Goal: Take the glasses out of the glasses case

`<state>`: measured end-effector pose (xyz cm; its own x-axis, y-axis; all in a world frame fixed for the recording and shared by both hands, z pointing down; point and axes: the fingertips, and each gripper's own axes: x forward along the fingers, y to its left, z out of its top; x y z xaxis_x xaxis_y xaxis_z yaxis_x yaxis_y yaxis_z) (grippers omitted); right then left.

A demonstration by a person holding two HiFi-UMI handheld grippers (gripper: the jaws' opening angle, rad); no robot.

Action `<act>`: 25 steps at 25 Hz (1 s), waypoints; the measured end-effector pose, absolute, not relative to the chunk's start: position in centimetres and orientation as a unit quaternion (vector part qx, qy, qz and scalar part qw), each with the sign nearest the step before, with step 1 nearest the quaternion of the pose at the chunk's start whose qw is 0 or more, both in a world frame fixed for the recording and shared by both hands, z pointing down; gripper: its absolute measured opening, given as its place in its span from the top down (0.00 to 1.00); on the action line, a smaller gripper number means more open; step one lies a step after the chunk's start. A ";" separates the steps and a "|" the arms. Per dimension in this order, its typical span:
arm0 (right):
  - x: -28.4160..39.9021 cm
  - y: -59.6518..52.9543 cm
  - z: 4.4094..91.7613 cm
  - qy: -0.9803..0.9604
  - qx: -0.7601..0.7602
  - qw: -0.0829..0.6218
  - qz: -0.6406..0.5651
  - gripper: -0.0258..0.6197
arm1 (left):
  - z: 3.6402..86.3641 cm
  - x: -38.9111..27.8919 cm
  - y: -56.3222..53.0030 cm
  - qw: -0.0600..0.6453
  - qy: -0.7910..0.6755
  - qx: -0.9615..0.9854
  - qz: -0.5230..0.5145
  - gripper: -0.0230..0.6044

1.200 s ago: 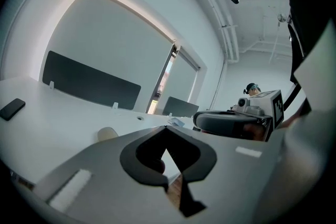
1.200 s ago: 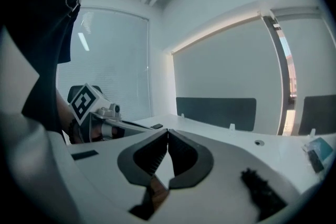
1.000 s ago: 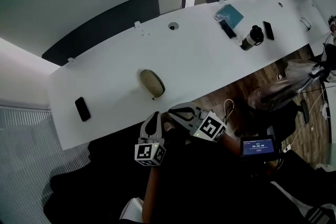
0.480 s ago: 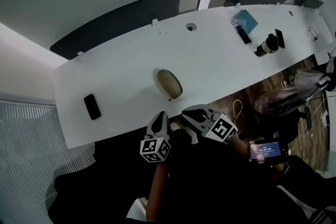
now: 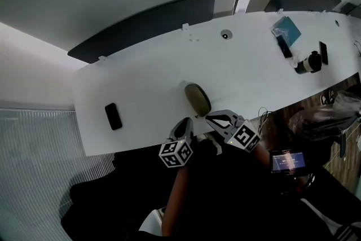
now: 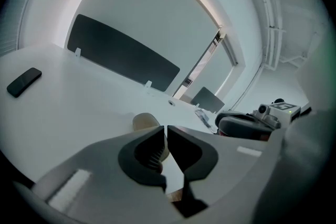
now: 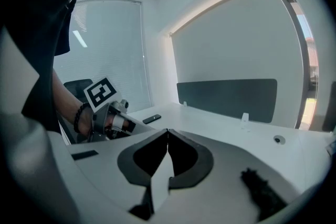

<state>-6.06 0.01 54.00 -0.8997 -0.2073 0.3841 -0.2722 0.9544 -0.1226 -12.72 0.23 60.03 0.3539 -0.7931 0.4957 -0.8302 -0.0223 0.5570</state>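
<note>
The tan oval glasses case lies closed on the white table near its front edge; in the left gripper view the glasses case shows just beyond the jaws. My left gripper hovers at the table edge, short of the case. It is shut but for a hairline slit that has just opened, with nothing between the jaws. My right gripper is shut and empty, close to the case's near right end. The glasses are not visible.
A black phone lies at the table's left. A dark partition runs along the far edge. At the far right are a blue notebook, a black bottle and another phone. A small lit screen sits below the table.
Both grippers have moved forward and lower, closer to the case. The head view has swung, so the table and case sit further right in the picture.
</note>
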 end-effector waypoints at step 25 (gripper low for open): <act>-5.7 -6.2 69.0 -0.917 -0.009 0.398 -0.013 0.95 | 69.8 -9.9 -9.2 0.577 -0.521 0.610 0.153 0.28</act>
<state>-5.68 -6.24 69.03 -0.6832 0.0050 0.7302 0.0263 0.9995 0.0177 -9.95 -9.23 69.81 0.4097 -0.4590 0.7883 -0.8127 0.2088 0.5439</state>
